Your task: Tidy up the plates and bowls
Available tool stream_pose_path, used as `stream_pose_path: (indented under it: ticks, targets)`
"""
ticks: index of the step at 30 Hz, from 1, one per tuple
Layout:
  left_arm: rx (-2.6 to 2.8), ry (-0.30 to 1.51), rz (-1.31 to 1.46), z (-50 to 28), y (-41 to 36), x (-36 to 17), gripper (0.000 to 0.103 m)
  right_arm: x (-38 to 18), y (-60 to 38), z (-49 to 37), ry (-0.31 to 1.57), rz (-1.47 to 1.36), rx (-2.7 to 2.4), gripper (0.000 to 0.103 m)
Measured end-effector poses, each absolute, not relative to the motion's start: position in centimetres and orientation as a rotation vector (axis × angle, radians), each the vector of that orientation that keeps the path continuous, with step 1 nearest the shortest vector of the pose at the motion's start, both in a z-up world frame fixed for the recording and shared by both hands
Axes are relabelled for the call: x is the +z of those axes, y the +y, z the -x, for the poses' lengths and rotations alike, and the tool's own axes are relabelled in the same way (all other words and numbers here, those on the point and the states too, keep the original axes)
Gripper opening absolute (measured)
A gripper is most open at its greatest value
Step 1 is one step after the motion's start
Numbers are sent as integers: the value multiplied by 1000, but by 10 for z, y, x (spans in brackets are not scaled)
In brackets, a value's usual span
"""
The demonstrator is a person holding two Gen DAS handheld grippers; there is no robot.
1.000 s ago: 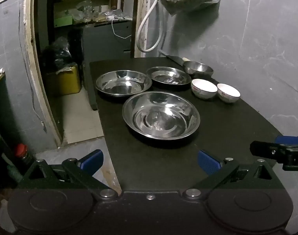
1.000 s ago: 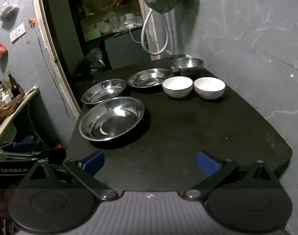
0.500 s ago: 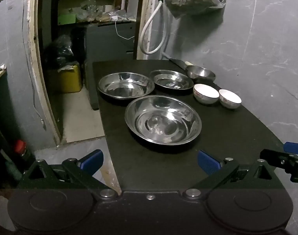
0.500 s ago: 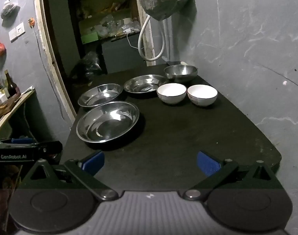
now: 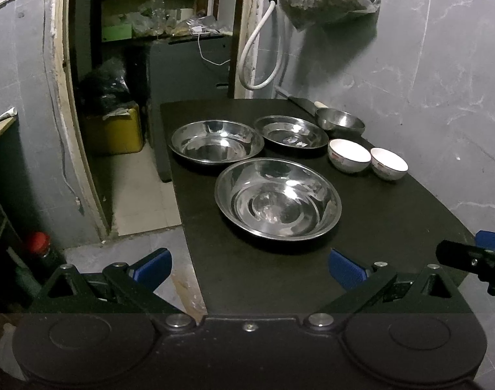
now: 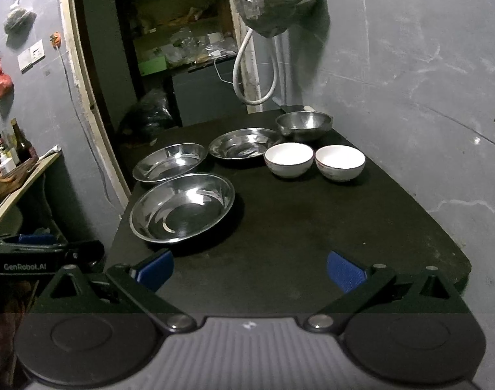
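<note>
Both claws spread wide, empty: left claw (image 5: 249, 268), right claw (image 6: 249, 269). Three steel plates (image 5: 277, 197), steel bowl (image 5: 340, 122), two white bowls (image 6: 288, 159) on tabletop (image 6: 312, 227). Knife behind steel bowl mostly hidden.

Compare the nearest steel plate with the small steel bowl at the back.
The wide, shallow stainless-steel plate sits nearest, by the table's left edge; the small, deep stainless-steel bowl sits farthest, by the wall. The plate is clearly broader and flatter; the bowl is narrower with steep sides. Both are shiny, upright and empty.
</note>
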State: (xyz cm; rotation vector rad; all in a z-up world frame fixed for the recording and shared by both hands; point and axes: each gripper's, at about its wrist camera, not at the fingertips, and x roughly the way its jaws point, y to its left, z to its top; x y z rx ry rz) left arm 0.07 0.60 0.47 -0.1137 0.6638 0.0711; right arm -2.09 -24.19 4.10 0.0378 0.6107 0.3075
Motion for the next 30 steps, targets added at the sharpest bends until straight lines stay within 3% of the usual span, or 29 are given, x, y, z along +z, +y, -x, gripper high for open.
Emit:
stream_pose_path:
  ticks: [30]
  targets:
    - [76, 673, 104, -3, 5, 4, 102, 41, -240, 14, 612, -28, 323, 103]
